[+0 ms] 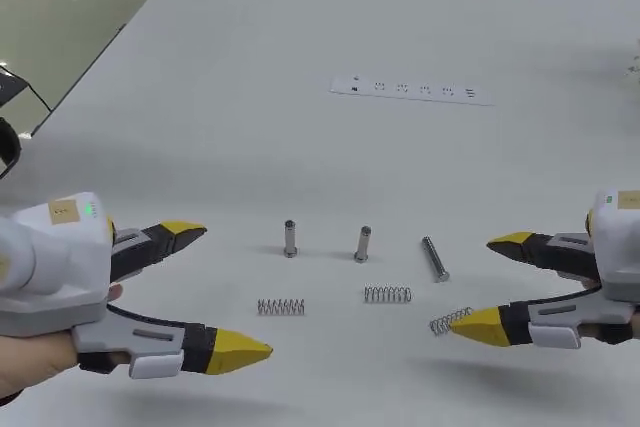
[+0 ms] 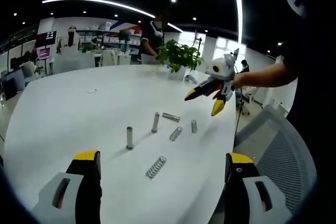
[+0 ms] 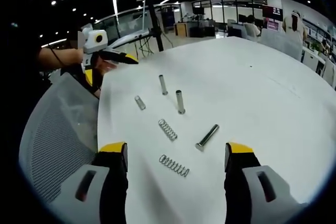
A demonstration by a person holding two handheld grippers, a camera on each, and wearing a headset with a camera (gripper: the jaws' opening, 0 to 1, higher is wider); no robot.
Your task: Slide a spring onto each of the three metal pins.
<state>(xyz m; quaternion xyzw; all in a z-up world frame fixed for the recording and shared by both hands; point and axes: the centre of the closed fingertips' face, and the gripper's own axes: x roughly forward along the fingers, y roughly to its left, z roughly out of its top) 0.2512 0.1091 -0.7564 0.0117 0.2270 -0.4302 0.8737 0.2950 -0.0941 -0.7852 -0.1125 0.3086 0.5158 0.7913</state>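
Across the middle of the head view, on the white table [image 1: 250, 127], three metal pins stand in a row. The left pin [image 1: 290, 238] and middle pin [image 1: 363, 243] are upright; the right pin [image 1: 435, 258] lies flat.

Just below them three springs lie loose on their sides: left spring [image 1: 281, 306], middle spring [image 1: 388, 294], right spring [image 1: 448, 322]. None is on a pin yet.

The right spring sits just beside the lower jaw tip of the right gripper [image 1: 473, 287]; I cannot tell whether they touch.

- Left gripper [image 1: 232, 290], lower left of frame: jaws spread wide, nothing between them.
- Right gripper, lower right: jaws likewise spread, gripping nothing.

A power strip [image 1: 410, 89] lies in the upper part of the frame, well apart from the parts.
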